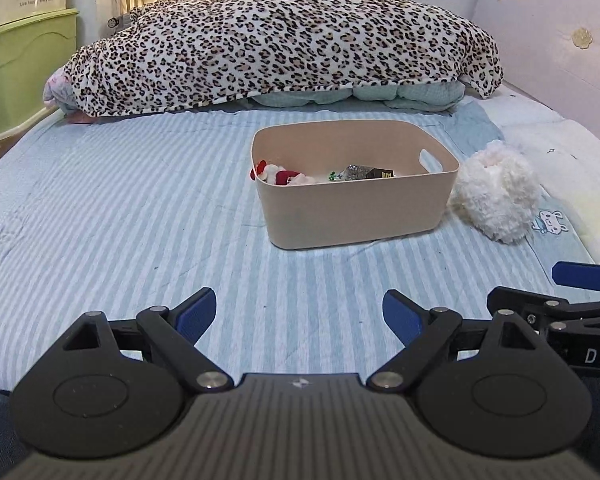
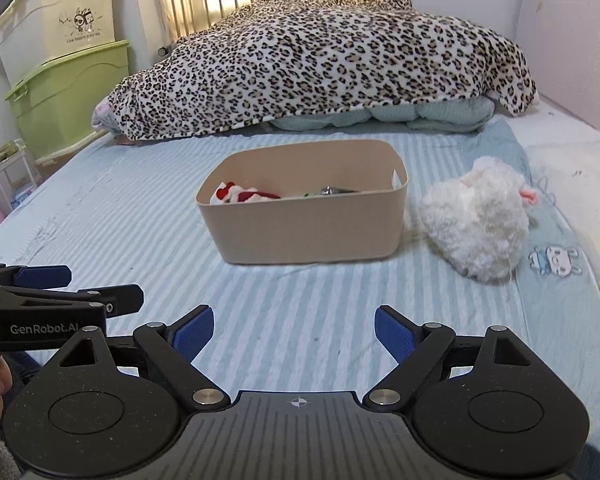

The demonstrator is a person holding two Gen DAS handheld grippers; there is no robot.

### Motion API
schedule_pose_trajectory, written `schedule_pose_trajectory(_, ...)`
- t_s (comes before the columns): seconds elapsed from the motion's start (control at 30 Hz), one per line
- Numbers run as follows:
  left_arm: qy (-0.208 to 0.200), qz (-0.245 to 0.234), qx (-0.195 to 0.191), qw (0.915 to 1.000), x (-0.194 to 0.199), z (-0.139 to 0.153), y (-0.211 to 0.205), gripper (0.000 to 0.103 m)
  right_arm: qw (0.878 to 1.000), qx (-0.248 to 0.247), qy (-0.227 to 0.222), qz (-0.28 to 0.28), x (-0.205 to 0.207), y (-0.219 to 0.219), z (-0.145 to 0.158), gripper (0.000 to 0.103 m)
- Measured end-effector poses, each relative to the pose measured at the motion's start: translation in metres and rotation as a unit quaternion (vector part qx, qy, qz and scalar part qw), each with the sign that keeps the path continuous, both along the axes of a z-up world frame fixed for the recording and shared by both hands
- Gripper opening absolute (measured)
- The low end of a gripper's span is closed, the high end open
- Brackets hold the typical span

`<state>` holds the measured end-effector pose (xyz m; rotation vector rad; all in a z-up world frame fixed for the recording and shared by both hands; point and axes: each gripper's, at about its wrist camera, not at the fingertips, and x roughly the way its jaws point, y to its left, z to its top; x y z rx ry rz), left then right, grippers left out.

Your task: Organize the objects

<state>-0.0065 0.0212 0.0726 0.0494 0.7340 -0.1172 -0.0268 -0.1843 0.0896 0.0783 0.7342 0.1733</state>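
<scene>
Both grippers [image 1: 299, 316] [image 2: 294, 334] are gaping empty; right of the bin [image 2: 300, 224], the plush [image 2: 476, 220] is looking light, squashy: pinch mid-fluff.

Spread across the whole near scene, a blue-and-white striped cotton bedsheet [image 2: 100, 208]. Heaped at the far end, a leopard-print fleece blanket [image 2: 324, 64] over a pale teal quilt [image 2: 440, 114]. Stacked at far left, a lime-green plastic storage bin [image 2: 68, 92] under a cream plastic storage bin [image 2: 56, 20].
</scene>
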Motion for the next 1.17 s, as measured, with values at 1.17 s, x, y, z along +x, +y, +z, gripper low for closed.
schedule_pose_trajectory(1.17, -0.002, -0.018, -0.006, 0.9998, -0.030, 0.006, 0.007, 0.092, 0.999, -0.036, -0.010, -0.001, -0.026, 0.009, 0.005, 0.089)
